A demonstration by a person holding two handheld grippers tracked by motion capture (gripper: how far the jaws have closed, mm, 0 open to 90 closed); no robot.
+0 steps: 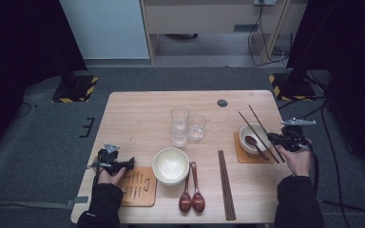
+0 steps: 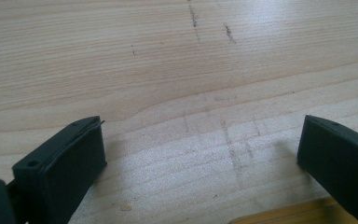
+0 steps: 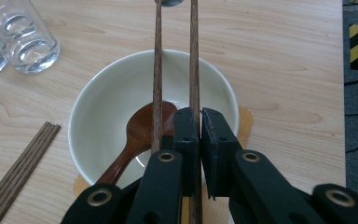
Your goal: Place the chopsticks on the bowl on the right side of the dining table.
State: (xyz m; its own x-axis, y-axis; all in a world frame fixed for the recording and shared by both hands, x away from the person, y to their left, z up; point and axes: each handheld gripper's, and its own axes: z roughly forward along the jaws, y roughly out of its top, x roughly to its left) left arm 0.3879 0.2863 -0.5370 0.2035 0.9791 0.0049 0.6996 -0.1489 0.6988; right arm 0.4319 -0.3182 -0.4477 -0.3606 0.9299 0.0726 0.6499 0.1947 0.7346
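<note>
Currently, a pair of chopsticks (image 3: 193, 56) is being gripped by the right gripper (image 3: 200, 140), whose fingers (image 3: 186, 140) are being pressed nearly together; one stick is seen clamped between them, while the other (image 3: 157, 70) is lying just outside the left finger, so it cannot be told whether it is truly being held. Both sticks are being carried over the white bowl (image 3: 98, 107), which is sitting on a coaster (image 1: 240, 154) at the right of the table (image 1: 138, 114) with a brown spoon (image 3: 144, 126) inside. If the loose stick is being supported only by friction, it is likely to be dropped into the bowl or rolled off the rim. The bowl could also be tipped if the tips are being lowered against its far edge. Farther off, the left gripper (image 1: 116, 164) is being rested over bare table, its fingers (image 2: 60, 163) spread wide and grasping nothing. Beyond, three glasses (image 1: 186, 126) are being left well apart.
</note>
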